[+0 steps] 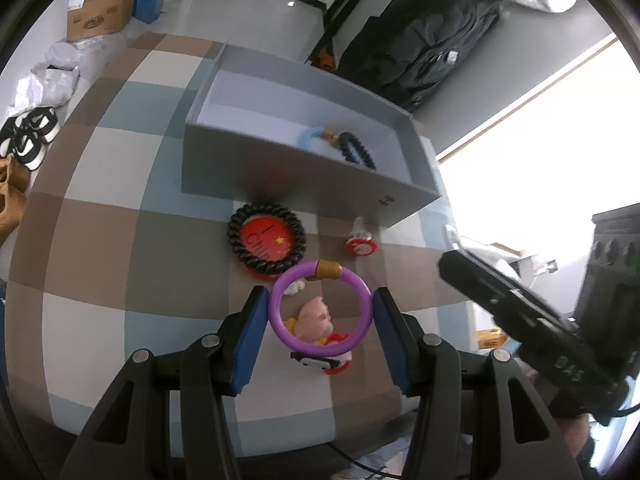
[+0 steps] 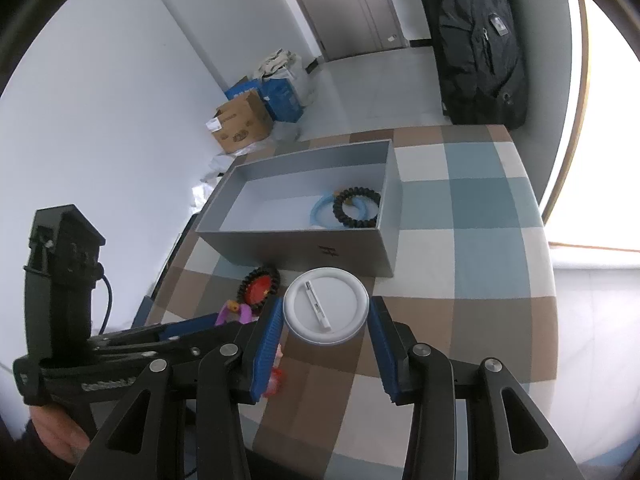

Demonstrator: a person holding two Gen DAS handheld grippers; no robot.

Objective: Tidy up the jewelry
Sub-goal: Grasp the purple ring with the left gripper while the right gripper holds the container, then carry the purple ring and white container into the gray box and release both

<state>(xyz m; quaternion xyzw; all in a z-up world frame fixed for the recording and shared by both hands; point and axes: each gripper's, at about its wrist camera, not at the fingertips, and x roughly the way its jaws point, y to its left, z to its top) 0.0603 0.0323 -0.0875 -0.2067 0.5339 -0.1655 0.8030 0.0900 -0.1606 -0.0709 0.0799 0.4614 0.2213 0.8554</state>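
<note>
On the left wrist view I see my left tool [image 1: 320, 322] with its blue pads set wide on either side of a purple bangle [image 1: 320, 309], the ring with a gold clasp at its top; the pads sit right at its outer edges, and it looks gripped between them, lifted over the checked desk [image 1: 104, 264]. Through and under the ring I make out a pink figure badge [image 1: 318, 326] lying on the desk. Farther ahead lies a black beaded bracelet [image 1: 267, 242] around a red round badge [image 1: 266, 240], with a small red and white charm [image 1: 361, 242] to its right. Behind them stands the grey box [image 1: 280, 168], holding a light blue bangle [image 1: 312, 136] and a dark beaded bracelet [image 1: 356, 150] near its right end. On the right wrist view, my right tool [image 2: 326, 320] has its pads spread around a white round badge [image 2: 326, 306], seen from its back with the pin bar showing; the pads are at or just off its rim, and I cannot tell for sure that they clamp it. It sits just in front of the grey box's near wall, and the left tool reaches in from the left.
</note>
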